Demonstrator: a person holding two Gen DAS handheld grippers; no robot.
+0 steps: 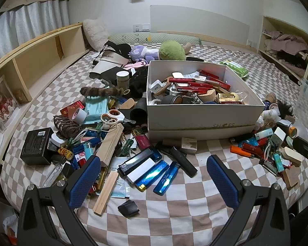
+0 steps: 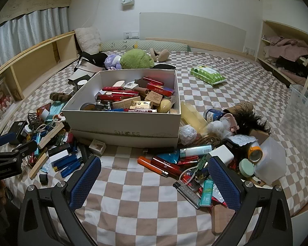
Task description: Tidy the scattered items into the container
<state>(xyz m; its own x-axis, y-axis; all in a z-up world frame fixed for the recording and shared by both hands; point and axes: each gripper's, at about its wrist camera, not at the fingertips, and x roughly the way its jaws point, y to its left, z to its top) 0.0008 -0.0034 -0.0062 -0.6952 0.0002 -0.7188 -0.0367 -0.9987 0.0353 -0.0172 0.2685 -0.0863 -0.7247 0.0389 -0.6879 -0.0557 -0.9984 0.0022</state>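
A checkered bedspread [image 1: 174,215] fills both views, with a white shoebox [image 1: 205,112] at centre frame, partly filled with small goods. Clutter spreads lower left and lower right of it, including blue lighters [image 1: 160,174]. Left gripper [image 1: 154,176] and right gripper [image 2: 154,176] gape wide at bottom, holding nothing.

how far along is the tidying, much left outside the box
Partly done: the white shoe box already holds many items. Nothing in hand; the left claw and right claw are open and empty. Piles of lighters and clutter still flank it.
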